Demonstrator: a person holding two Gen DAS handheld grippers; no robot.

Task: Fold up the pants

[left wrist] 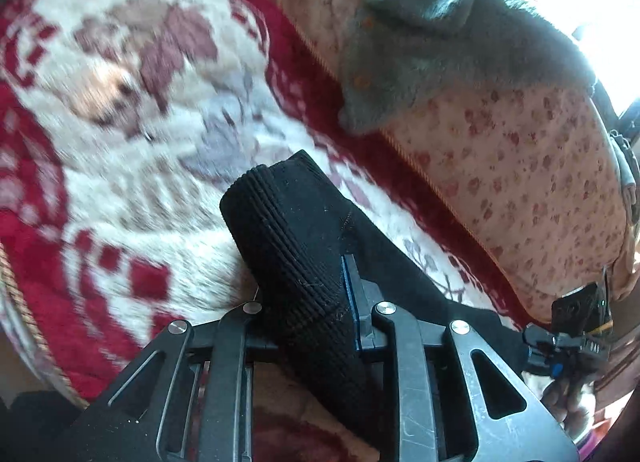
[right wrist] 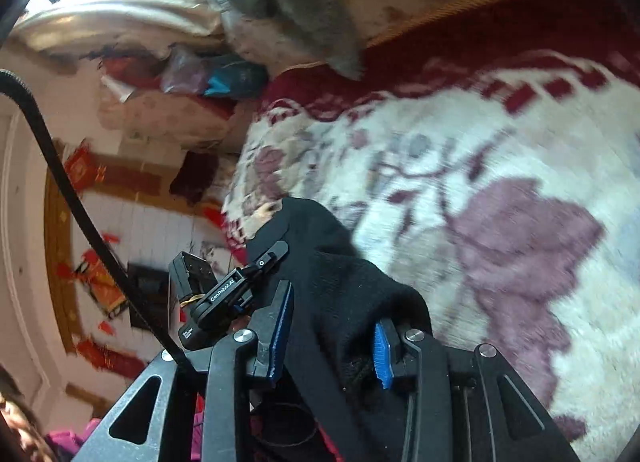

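Left wrist view: left gripper [left wrist: 320, 298] jaws are clamping the black pants [left wrist: 296, 238] at the ribbed waistband, above the blanket [left wrist: 120, 150]. Right wrist view: right gripper [right wrist: 332, 336] jaws, partly closed, are gripping bunched pants [right wrist: 340, 282] fabric.

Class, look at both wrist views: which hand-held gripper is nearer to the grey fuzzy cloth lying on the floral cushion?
Hard to call. Both the left hand-held gripper and the right hand-held gripper clamp the black pants, well short of the grey cloth.
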